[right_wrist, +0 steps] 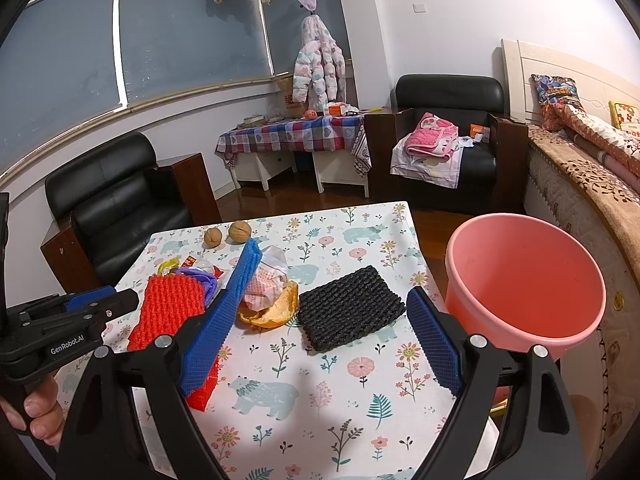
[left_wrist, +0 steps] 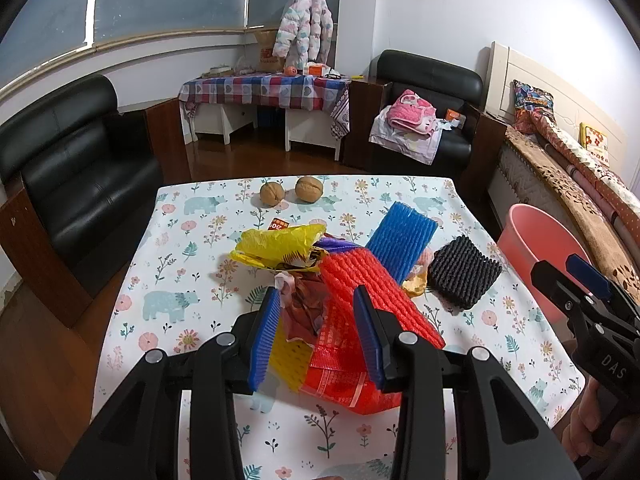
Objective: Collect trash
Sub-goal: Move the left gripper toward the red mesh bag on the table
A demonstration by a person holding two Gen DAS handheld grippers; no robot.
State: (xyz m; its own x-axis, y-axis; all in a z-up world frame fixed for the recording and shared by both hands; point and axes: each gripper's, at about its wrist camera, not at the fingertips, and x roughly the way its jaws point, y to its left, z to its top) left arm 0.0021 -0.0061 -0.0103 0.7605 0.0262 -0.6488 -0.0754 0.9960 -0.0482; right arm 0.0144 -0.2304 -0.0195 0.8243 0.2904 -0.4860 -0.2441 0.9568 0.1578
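Red foam netting (left_wrist: 360, 296), one piece, is lying beside one blue sleeve (left_wrist: 400, 236), one black pad (left_wrist: 464, 276) and two walnuts (left_wrist: 272, 193) behind. Left gripper (left_wrist: 316, 320) is being held spread over it; right gripper (right_wrist: 320, 344) spread too — only its view shows the pink bucket's (right_wrist: 520, 320) inside.

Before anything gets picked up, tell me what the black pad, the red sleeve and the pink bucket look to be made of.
Black pad: likely soft foam netting, matte, judging by its ribbed mesh texture.
Red sleeve: seemingly the same foam net, matte; it bends over the pile.
Pink bucket: probably plastic, smooth with a slight sheen and a thin moulded rim.
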